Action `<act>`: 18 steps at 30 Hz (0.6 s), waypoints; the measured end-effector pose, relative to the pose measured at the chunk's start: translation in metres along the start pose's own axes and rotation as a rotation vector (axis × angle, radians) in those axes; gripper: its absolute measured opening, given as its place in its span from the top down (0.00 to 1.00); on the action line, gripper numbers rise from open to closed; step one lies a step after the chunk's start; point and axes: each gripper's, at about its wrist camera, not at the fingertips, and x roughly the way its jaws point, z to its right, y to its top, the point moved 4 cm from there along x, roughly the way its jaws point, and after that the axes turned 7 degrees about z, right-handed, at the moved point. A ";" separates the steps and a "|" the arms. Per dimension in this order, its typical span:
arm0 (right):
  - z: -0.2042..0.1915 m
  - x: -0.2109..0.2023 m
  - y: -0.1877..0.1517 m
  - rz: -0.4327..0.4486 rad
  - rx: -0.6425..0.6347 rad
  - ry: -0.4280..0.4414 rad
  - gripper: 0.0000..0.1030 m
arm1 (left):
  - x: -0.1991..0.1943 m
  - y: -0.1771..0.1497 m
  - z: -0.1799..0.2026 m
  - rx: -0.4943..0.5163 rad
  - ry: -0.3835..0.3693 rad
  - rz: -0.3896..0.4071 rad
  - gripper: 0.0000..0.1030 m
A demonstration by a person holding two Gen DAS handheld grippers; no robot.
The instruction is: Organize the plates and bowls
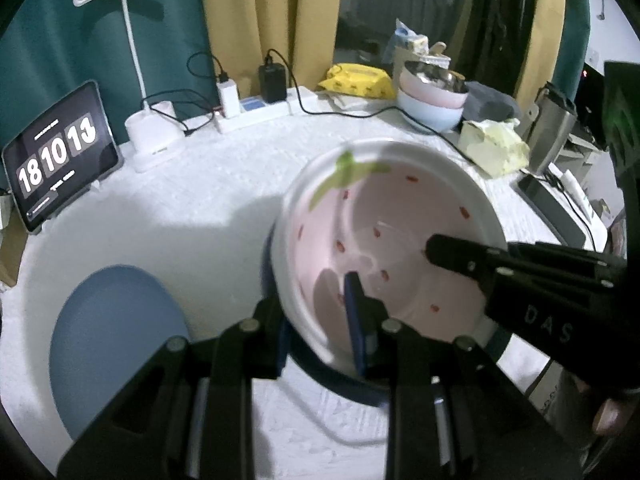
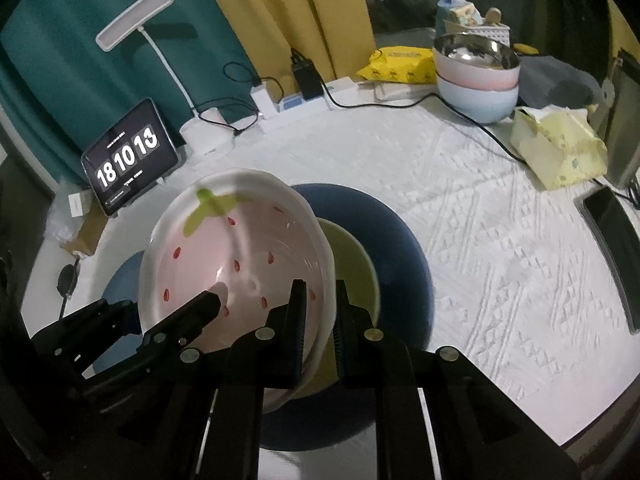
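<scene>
Here both claws, left (image 1: 320, 320) and right (image 2: 320, 320), pinch the tilted strawberry bowl's (image 2: 224, 248) rim.

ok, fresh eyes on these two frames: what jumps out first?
The strawberry bowl, pink inside with red seeds and a green leaf, tilted mid-scene with both grippers on its rim: the right gripper and the left gripper each have fingers straddling the edge. Under it sit a green plate on a dark blue plate. At back left, a tablet clock glows 18 10 13.
</scene>
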 end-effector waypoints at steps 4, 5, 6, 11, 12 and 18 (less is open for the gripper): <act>0.006 0.002 -0.003 -0.004 0.004 -0.006 0.87 | 0.001 -0.002 0.005 0.011 0.018 0.007 0.76; 0.007 0.002 -0.003 -0.005 0.003 -0.011 0.87 | 0.001 -0.001 0.005 0.013 0.020 0.007 0.76; 0.008 0.003 -0.004 -0.005 0.004 -0.014 0.87 | 0.000 -0.001 0.007 0.018 0.022 0.008 0.76; 0.010 0.002 -0.003 0.001 0.004 -0.012 0.87 | 0.001 -0.001 0.009 0.035 0.042 0.010 0.75; 0.010 0.002 -0.003 0.001 0.002 -0.013 0.87 | 0.001 -0.001 0.009 0.034 0.046 0.011 0.75; 0.011 0.003 -0.002 -0.003 -0.002 -0.013 0.83 | 0.004 -0.002 0.003 0.019 0.056 0.005 0.74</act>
